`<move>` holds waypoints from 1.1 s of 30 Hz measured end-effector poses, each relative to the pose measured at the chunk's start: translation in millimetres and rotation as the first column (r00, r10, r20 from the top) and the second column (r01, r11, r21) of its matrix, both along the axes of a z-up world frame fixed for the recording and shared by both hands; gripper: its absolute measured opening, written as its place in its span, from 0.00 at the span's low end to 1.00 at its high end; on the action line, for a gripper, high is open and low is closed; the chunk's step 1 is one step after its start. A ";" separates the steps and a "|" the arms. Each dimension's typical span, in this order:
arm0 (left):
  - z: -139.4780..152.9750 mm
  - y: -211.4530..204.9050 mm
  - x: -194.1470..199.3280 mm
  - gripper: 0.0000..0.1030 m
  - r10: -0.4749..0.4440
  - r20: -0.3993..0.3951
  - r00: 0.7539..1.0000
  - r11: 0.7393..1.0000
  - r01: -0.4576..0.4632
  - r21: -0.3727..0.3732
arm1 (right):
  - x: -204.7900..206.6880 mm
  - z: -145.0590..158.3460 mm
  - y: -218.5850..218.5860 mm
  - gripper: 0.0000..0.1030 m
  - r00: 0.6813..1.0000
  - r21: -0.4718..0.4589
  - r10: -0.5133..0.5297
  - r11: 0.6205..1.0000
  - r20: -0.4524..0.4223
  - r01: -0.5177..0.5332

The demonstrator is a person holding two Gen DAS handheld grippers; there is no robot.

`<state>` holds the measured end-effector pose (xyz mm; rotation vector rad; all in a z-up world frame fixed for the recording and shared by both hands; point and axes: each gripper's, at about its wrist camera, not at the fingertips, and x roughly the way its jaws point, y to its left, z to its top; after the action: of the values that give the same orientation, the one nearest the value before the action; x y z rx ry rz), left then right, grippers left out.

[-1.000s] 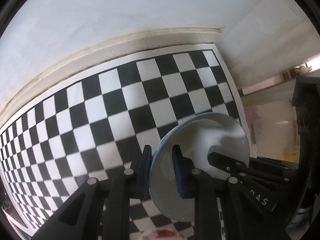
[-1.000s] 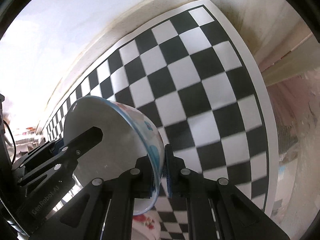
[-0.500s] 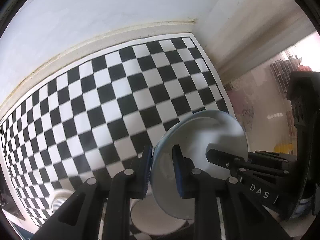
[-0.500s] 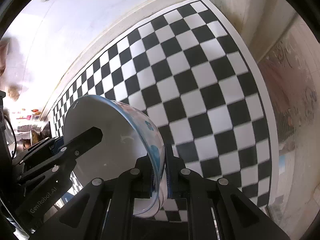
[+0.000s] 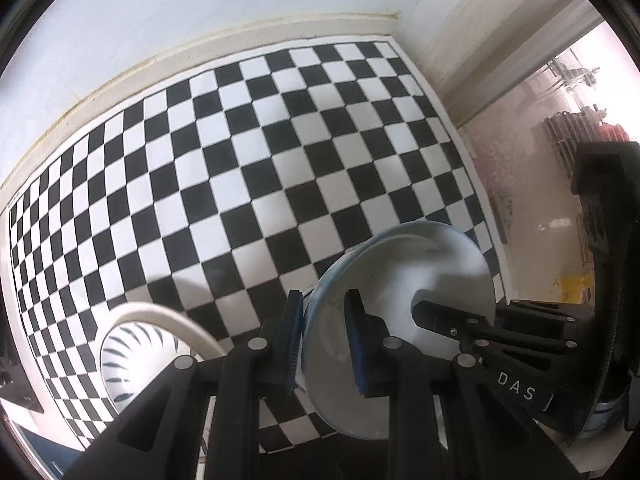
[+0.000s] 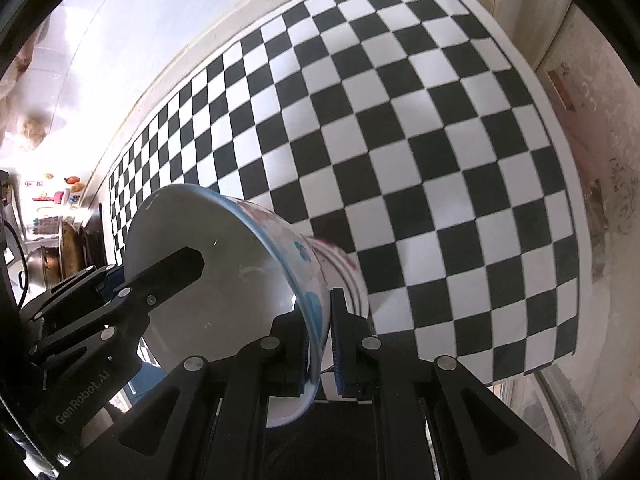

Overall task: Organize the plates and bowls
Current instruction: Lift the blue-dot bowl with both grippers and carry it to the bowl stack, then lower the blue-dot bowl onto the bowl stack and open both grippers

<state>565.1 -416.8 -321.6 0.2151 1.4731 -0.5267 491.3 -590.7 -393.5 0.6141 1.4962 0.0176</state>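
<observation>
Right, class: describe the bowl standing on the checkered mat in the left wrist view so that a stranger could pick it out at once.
Start from the black-and-white checkered mat that runs up to the wall. Near its lower left edge stands a bowl with a thick cream rim. Dark feathery strokes fan around its inside, unlike the plain white, blue-edged bowl that both grippers hold beside it.

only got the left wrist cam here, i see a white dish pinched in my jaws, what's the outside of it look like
Observer: The right wrist view shows the bowl has a blue rim and blue and pink patterns outside.
Operator: is the right gripper on it too
Observer: Yes, the right gripper is shut on the rim at the opposite side from the left gripper.
Operator: anything under it
Observer: Another dish with a red pattern shows just behind the bowl.
</observation>
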 end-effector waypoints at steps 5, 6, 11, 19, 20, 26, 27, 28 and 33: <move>-14.5 8.8 -5.9 0.18 -0.004 -0.032 0.999 1.000 0.005 0.031 | -1.0 -11.8 13.7 0.10 0.999 -0.023 0.022 0.999 -0.023 -0.022; -18.8 10.5 -6.5 0.18 0.001 -0.038 0.999 0.999 0.000 0.033 | -1.4 -15.6 16.2 0.10 0.999 -0.027 0.024 0.999 -0.031 -0.025; -33.8 15.4 -10.6 0.18 0.007 -0.063 0.998 0.999 -0.004 0.047 | -2.3 -30.7 25.4 0.10 0.997 -0.043 0.042 0.998 -0.063 -0.045; -50.7 14.8 -15.9 0.18 -0.002 -0.075 0.997 0.997 0.008 0.073 | -0.1 -45.4 31.3 0.10 0.995 -0.064 0.048 0.997 -0.089 -0.053; -53.2 14.5 -16.6 0.18 -0.002 -0.079 0.997 0.997 0.008 0.076 | -0.5 -46.7 32.3 0.10 0.995 -0.074 0.052 0.995 -0.091 -0.059; -56.5 15.0 -22.3 0.18 -0.020 -0.059 0.998 0.994 0.026 0.105 | -1.0 -53.3 37.4 0.11 0.992 -0.106 0.073 0.991 -0.099 -0.084; -56.5 15.7 -23.0 0.18 -0.021 -0.055 0.998 0.994 0.027 0.108 | 1.1 -53.4 40.4 0.11 0.992 -0.111 0.079 0.990 -0.099 -0.090; -56.7 16.6 -23.6 0.18 -0.021 -0.054 0.998 0.994 0.026 0.109 | 1.5 -52.6 43.0 0.11 0.991 -0.125 0.088 0.987 -0.099 -0.100; -58.0 19.8 -26.1 0.18 -0.019 -0.057 0.998 0.993 0.025 0.117 | 6.1 -48.8 47.8 0.12 0.989 -0.137 0.106 0.983 -0.106 -0.120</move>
<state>538.9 -397.0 -379.5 0.3116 1.5597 -0.4672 497.4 -543.0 -442.2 0.4187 1.6110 -0.0327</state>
